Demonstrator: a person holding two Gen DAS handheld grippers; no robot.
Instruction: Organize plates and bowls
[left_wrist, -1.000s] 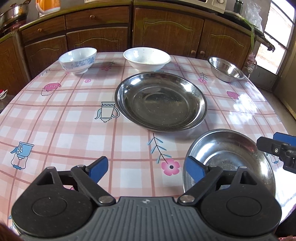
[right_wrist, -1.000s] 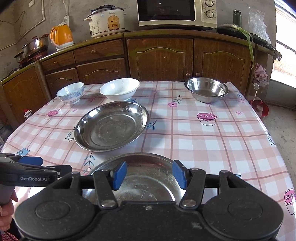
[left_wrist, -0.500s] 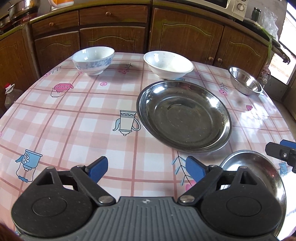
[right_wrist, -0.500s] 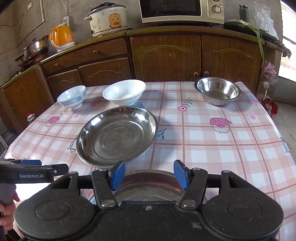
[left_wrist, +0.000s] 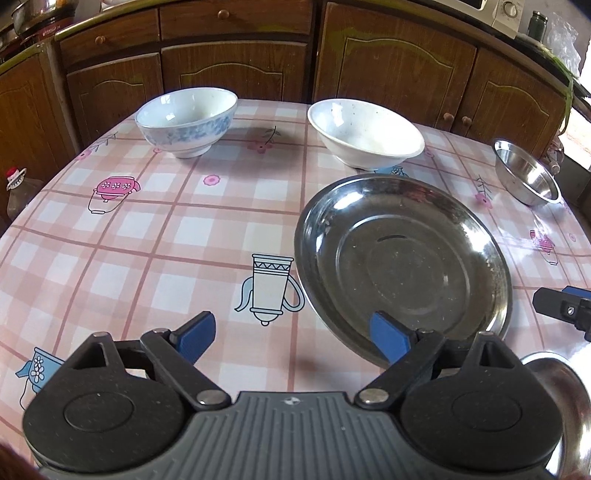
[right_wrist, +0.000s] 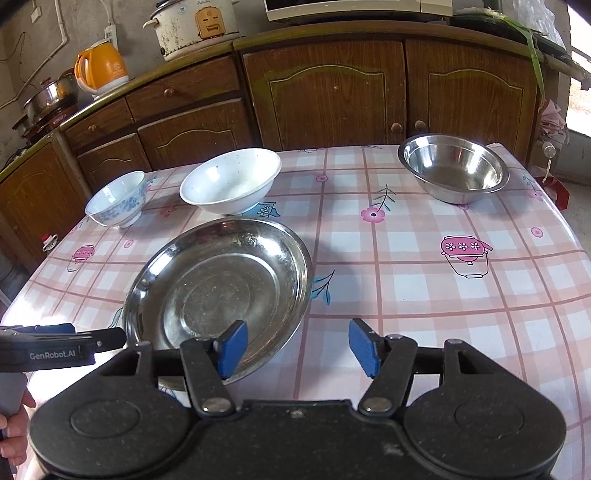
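left tongs (left_wrist: 293, 338): spread wide, nothing between the blue pads, hovering above the checked cloth of the surface (left_wrist: 184, 229). the right-hand pad sits in front of the near rim of the large steel plate (left_wrist: 402, 266); whether it touches cannot be told.

right tongs (right_wrist: 297, 347): jaws have just been opening and now stand apart, nothing gripped. the left pad overlaps the near rim of the large steel plate in view; the right pad is over bare cloth.

large steel plate: flat on the surface, centre-left in the right wrist view, empty.

small steel plate (left_wrist: 565, 406): partly seen at the lower right edge of the left wrist view, near the surface's front edge, mostly hidden behind the tongs' body.

blue-patterned bowl (left_wrist: 186, 123): upright at the far left of the surface. white bowl (left_wrist: 365, 134): upright just beyond the large plate, well apart from the patterned bowl. steel bowl (right_wrist: 454, 171): upright at the far right corner, apart from the rest.

a hand (right_wrist: 14, 432) holds the left tongs' handle at the lower left of the right wrist view.
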